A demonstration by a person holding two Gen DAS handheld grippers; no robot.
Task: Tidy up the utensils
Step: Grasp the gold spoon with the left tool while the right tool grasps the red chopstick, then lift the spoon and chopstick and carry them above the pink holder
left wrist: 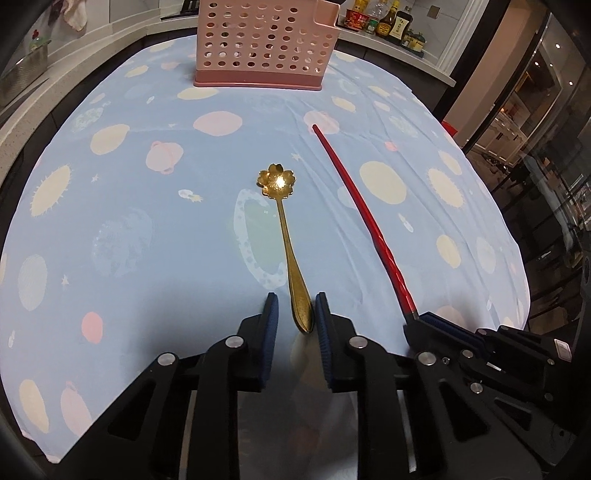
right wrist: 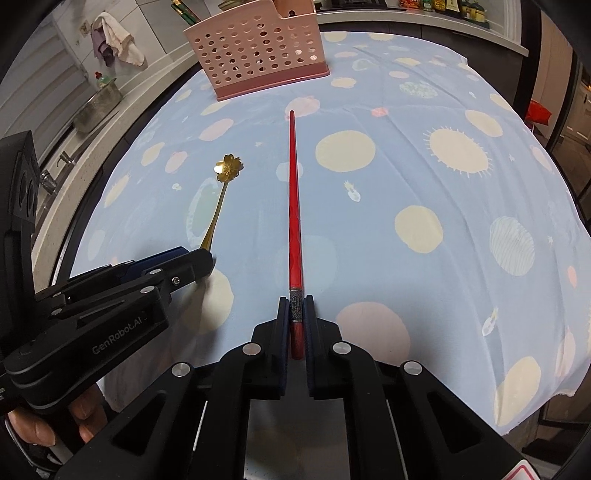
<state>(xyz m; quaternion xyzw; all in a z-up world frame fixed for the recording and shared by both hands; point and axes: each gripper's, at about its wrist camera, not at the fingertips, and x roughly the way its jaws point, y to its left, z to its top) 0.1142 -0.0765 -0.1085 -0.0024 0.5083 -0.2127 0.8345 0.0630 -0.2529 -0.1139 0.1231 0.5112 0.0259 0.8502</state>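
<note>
A gold spoon (left wrist: 284,225) with a flower-shaped bowl lies on the blue patterned tablecloth (left wrist: 147,221), handle toward me. My left gripper (left wrist: 295,306) straddles the handle end with its jaws open, a small gap on each side. A red chopstick (right wrist: 294,206) lies lengthwise on the cloth. My right gripper (right wrist: 296,304) is shut on the chopstick's decorated near end. The chopstick also shows in the left wrist view (left wrist: 364,218), and the spoon in the right wrist view (right wrist: 223,184). A pink perforated utensil holder (left wrist: 264,44) stands at the table's far side.
Sauce bottles (left wrist: 384,20) stand on a white counter behind the holder. A metal pot (right wrist: 98,105) and hanging cloths (right wrist: 112,38) are at the left by a sink counter. The table edge drops off at the right, with glass doors beyond.
</note>
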